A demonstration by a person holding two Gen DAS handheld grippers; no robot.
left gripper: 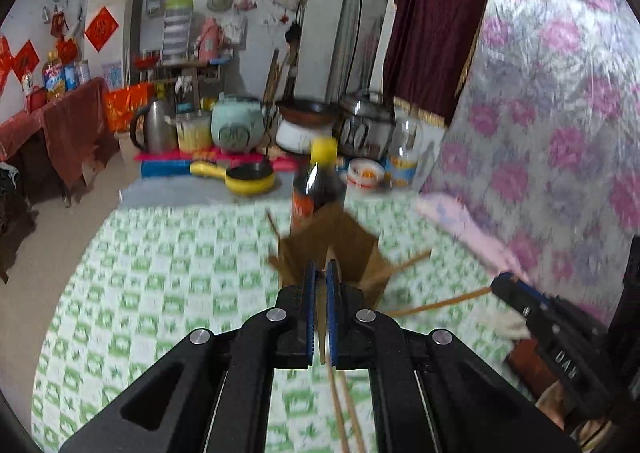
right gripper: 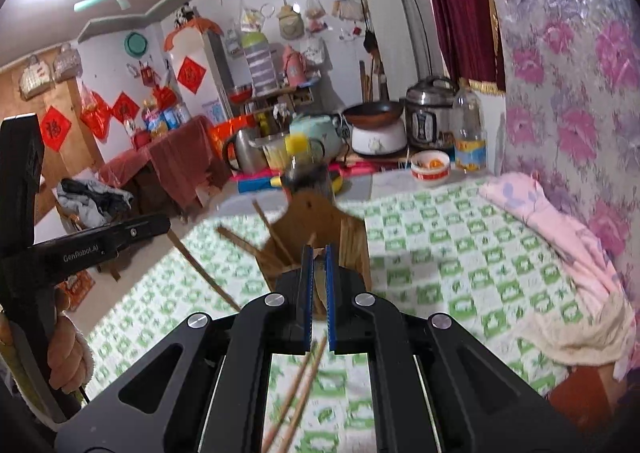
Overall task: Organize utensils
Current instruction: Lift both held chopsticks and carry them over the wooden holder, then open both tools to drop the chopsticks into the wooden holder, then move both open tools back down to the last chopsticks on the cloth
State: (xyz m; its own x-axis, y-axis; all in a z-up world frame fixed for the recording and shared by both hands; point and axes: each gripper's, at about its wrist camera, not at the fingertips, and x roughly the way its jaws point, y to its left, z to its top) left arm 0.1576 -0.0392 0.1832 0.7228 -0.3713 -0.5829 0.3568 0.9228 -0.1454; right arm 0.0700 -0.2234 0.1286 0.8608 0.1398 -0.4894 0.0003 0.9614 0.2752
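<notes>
A wooden utensil holder [left gripper: 340, 249] stands on the green-checked tablecloth with several chopsticks sticking out; it also shows in the right wrist view [right gripper: 320, 229]. My left gripper [left gripper: 320, 273] is shut on a pair of wooden chopsticks [left gripper: 344, 405], just in front of the holder. My right gripper [right gripper: 318, 257] is shut on another pair of chopsticks [right gripper: 300, 393], close over the holder. The right gripper shows at the right in the left wrist view [left gripper: 520, 293], its chopsticks [left gripper: 440, 303] pointing toward the holder. The left gripper body [right gripper: 100, 241] shows at the left.
A dark sauce bottle with a yellow cap [left gripper: 318, 181] stands right behind the holder. A pink towel [right gripper: 560, 237] lies along the floral wall at right. Pots, a rice cooker [left gripper: 236, 125], a yellow pan [left gripper: 244, 175] and a bowl [right gripper: 430, 167] crowd the far end.
</notes>
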